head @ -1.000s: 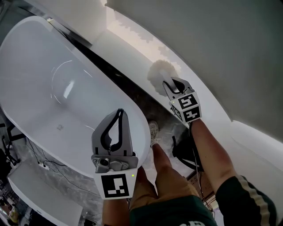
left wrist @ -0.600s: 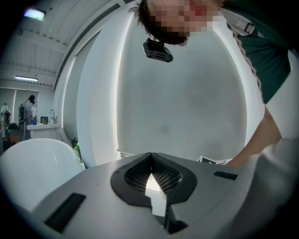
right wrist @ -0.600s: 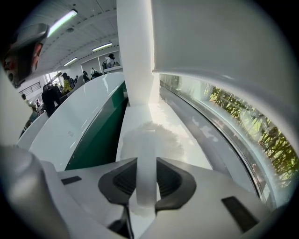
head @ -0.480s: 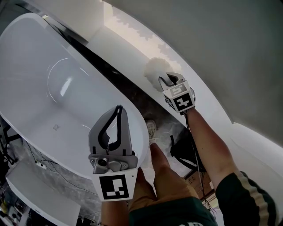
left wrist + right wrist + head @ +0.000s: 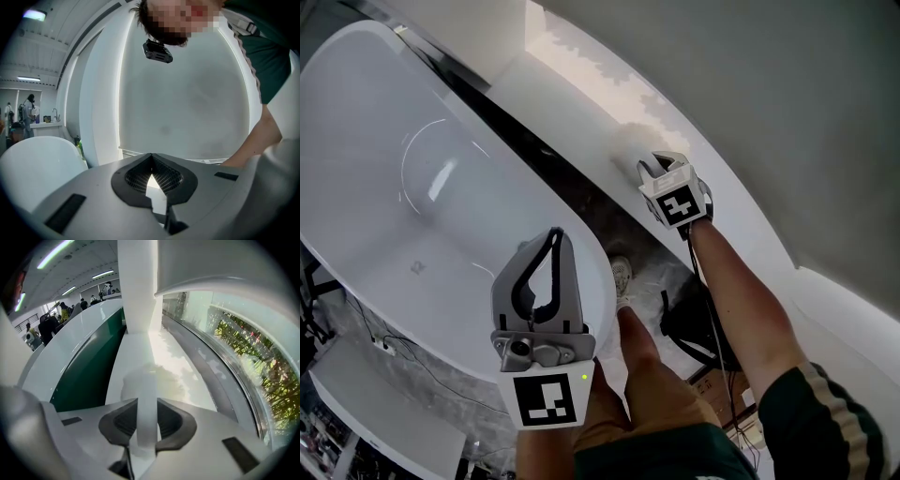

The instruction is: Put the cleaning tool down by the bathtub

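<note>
Grippers, two. Left gripper (image 5: 555,234), lower centre of the head view: jaw tips together, nothing in the loop-shaped gap behind them. The left gripper view (image 5: 151,157) confirms the tips meeting, with only a small diamond of light between the ribbed pads. Right gripper (image 5: 652,167), upper right of centre in the head view, pointing steeply down: only the right gripper view (image 5: 147,405) shows its hold, jaws part-way closed and pressed on a flat white handle.

Marker cubes, two: one (image 5: 546,398) at the bottom edge, one (image 5: 678,202) on the right gripper.

Cleaning tool (image 5: 149,380), one. White handle running up the middle of the right gripper view to a pale fluffy head over the white ledge (image 5: 161,350). In the head view the head blends into that ledge and is hard to pick out. Whether it touches the ledge cannot be told.

Bathtub (image 5: 384,141), one, white, filling the left of the head view. A dark gap (image 5: 553,164) lies between it and the ledge. Its rim is cut off at the lower left of the left gripper view (image 5: 37,164).

Window with greenery (image 5: 255,357), right gripper view only, right side.

Distant people (image 5: 47,324), right gripper view only, upper left, too small to count.

Shoe (image 5: 624,274), one visible in the head view, partly hidden by a leg.
</note>
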